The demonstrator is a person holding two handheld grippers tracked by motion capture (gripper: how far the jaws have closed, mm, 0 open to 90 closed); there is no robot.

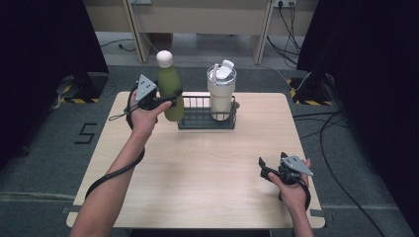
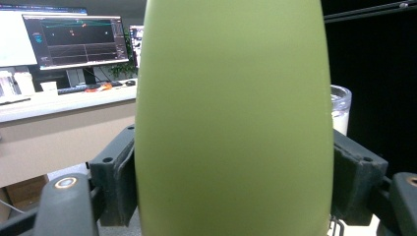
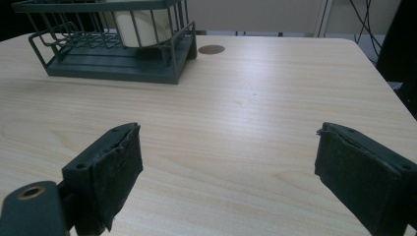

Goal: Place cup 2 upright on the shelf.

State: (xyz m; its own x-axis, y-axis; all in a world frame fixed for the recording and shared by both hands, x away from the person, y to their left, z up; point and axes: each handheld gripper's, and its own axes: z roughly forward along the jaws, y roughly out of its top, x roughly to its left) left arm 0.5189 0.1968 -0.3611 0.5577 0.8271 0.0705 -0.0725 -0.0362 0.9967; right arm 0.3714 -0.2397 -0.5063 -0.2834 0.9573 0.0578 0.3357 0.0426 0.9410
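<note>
A green bottle (image 1: 171, 91) with a cream round cap hangs upright in the air just left of a dark wire rack (image 1: 197, 118). My left gripper (image 1: 174, 97) is shut on its body; up close in the left gripper view the green bottle (image 2: 231, 128) sits pressed between both pads (image 2: 118, 184). A cream tumbler (image 1: 221, 94) with a white lid stands in the rack's right end. My right gripper (image 1: 263, 168) rests low over the table (image 1: 197, 173) near its front right corner, open, with nothing between its pads (image 3: 120, 167). In the right gripper view the rack (image 3: 113, 61) and tumbler (image 3: 142, 27) lie far left.
Black curtains flank the table on both sides. Cables run over the grey floor at the right. A desk with monitors (image 2: 78, 42) stands beyond the table. A round cable hole (image 3: 212, 49) is set in the tabletop beside the rack.
</note>
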